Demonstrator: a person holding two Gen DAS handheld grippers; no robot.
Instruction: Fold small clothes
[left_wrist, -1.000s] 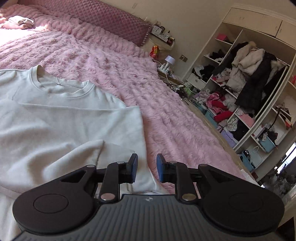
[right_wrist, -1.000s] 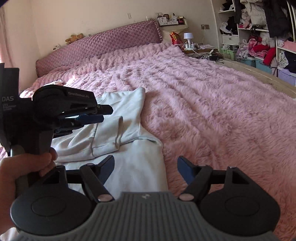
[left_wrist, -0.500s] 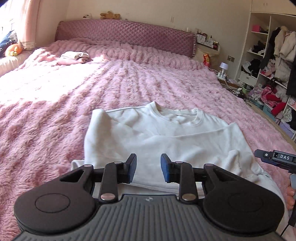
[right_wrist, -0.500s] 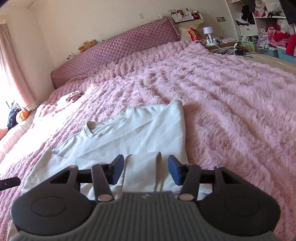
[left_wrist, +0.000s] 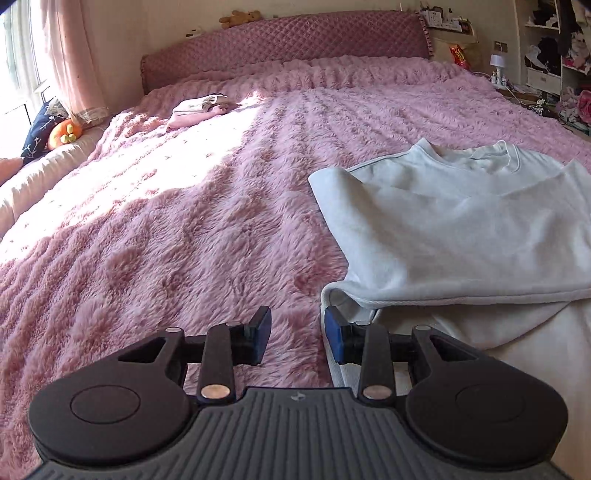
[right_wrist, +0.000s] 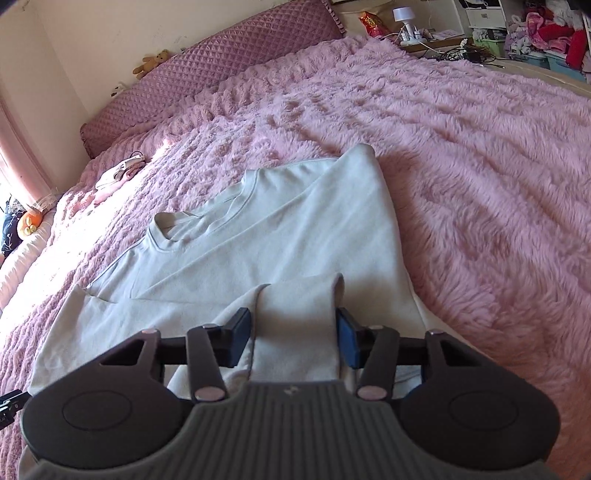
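The white sweatshirt (right_wrist: 288, 236) lay flat on the fluffy pink bed cover (left_wrist: 184, 229), collar toward the quilted headboard (left_wrist: 288, 40), with both sleeves already folded in across the chest. The left gripper (left_wrist: 297, 334) sat at the sweatshirt's bottom left corner; its jaws had just been opening and stood partly apart, one blue pad over bare fur, the other right at the hem edge, nothing pinched. The right gripper (right_wrist: 293, 341) hovered low over the folded sleeve cuff; its jaws had just been closing but were still apart, the cuff between them, pads not pressing it as far as I could see. A small pile of folded clothes (left_wrist: 201, 107) was up near the headboard's left corner.
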